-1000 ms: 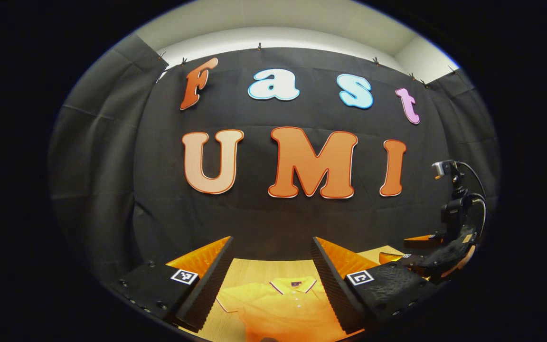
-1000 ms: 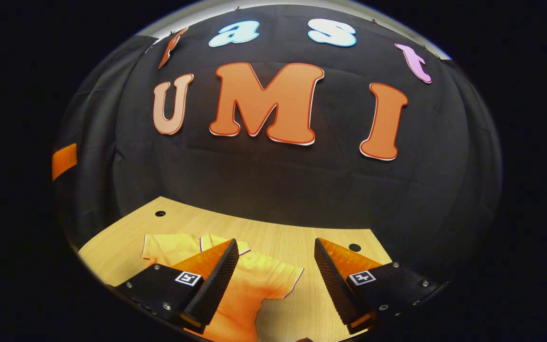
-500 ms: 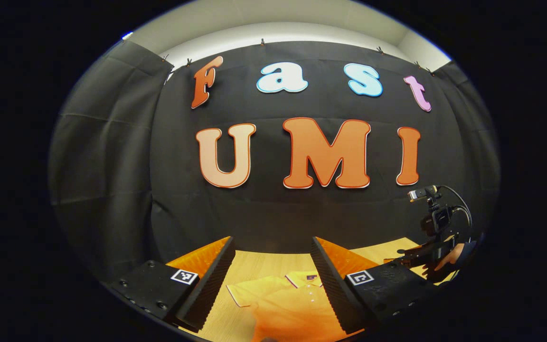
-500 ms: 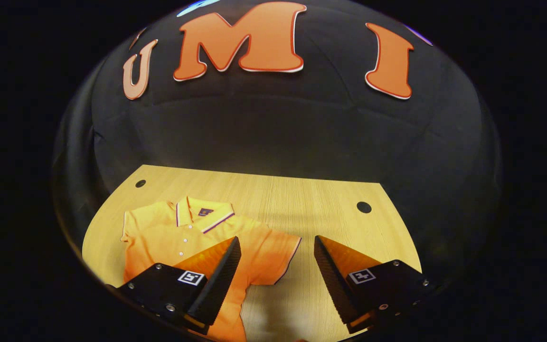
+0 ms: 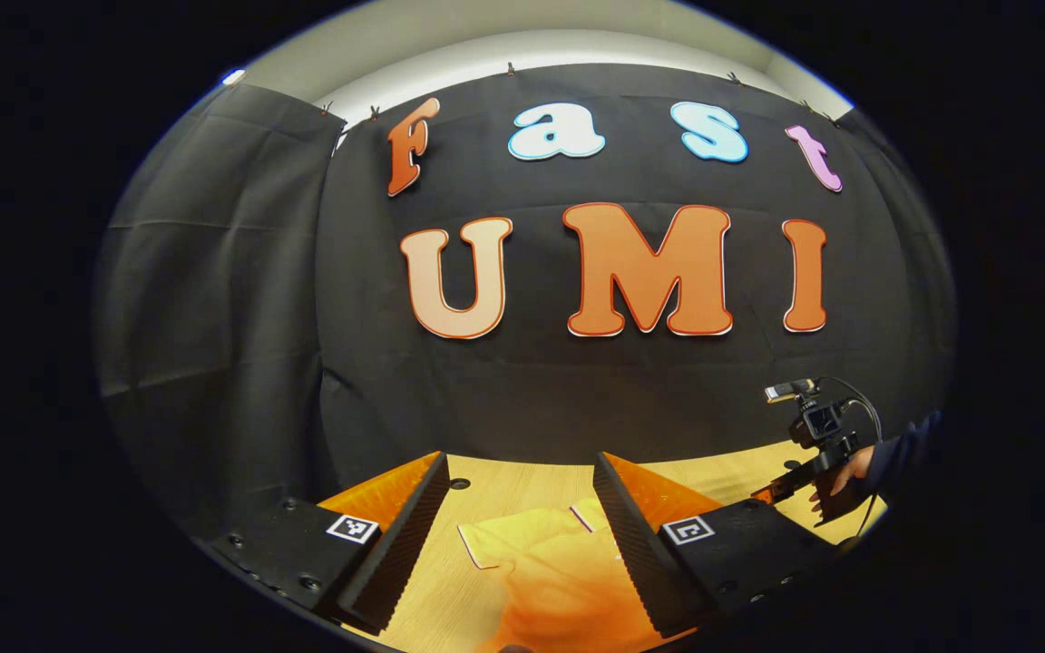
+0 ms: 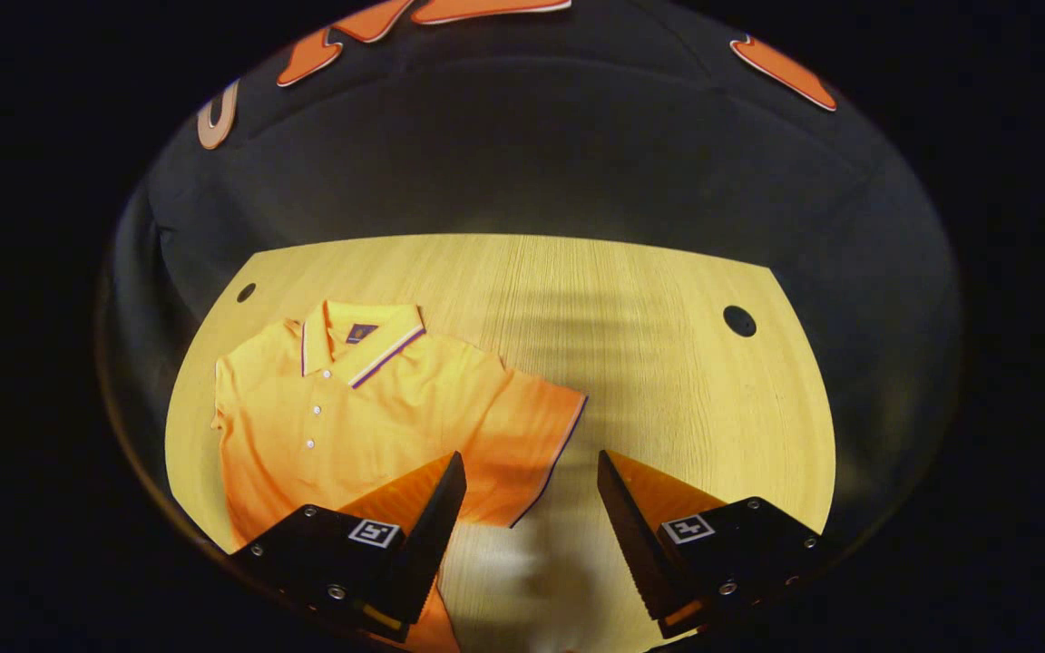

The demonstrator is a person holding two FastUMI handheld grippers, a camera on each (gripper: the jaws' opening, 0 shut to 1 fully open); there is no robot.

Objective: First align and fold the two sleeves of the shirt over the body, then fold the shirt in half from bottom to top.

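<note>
Both my tongs stand agape over the table (image 6: 631, 299) and neither holds anything. The right gripper (image 6: 530, 508) hangs above the shirt (image 6: 350, 408), which lies flat, collar up, in the left half of the right gripper view; its near sleeve (image 6: 532, 444) is spread toward centre frame, just above my fingertips, with the trimmed cuff edge running to lower centre. The left gripper (image 5: 518, 517) looks along the table, with the other sleeve (image 5: 504, 544) at lower centre between its fingers; the hand (image 5: 840, 476) holding the right tongs shows at the right edge. Judgement: sleeves not yet folded; the step in hand is the approach to each sleeve. To do it well I should descend on the cuff hem, take only the sleeve layer, not the body beneath, and carry it inward level so the cuff lands square on the chest. Risk: a deep bite would drag the whole shirt and skew the collar line.
</note>
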